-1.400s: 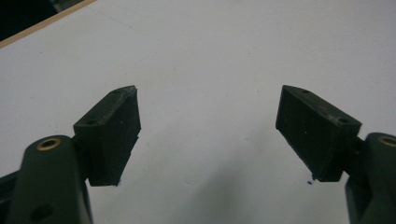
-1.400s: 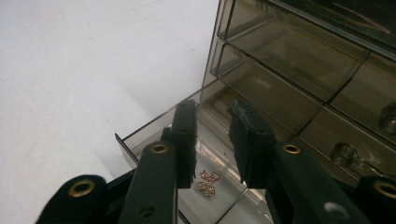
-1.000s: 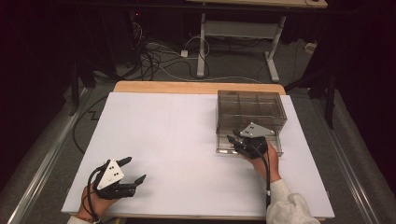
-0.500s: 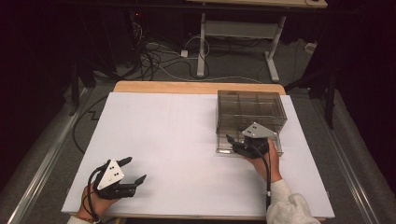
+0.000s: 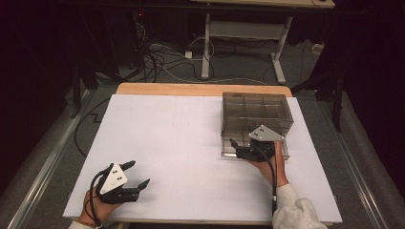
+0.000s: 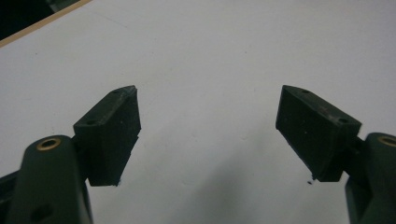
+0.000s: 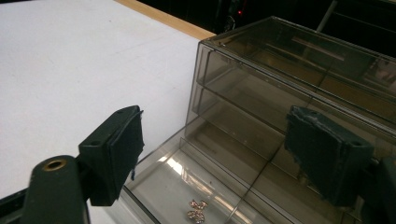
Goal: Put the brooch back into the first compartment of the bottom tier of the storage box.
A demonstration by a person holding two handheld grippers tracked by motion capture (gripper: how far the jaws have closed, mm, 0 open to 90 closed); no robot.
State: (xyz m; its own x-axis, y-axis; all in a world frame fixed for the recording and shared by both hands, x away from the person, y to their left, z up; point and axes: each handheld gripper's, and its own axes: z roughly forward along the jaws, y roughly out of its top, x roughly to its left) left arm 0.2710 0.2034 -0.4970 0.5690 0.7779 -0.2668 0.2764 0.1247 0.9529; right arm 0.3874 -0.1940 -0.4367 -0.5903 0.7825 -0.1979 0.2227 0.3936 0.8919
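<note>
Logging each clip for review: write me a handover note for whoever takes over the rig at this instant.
Left gripper: open, holding nothing, low over the white table at its near left corner.
Right gripper: open, holding nothing, above the drawer box's pulled-out bottom drawer.
Drawer box: smoky clear plastic, far right of the table.
Done: bottom drawer is out; a small silvery trinket lies in it.
Left, probably: pick up the trinket or push the drawer shut.

White table (image 5: 181, 143), smoky drawer box (image 5: 255, 112)

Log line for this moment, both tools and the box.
left tool: open, over bare table | right tool: open, at drawer of box | drawer: pulled out, small metal piece inside
</note>
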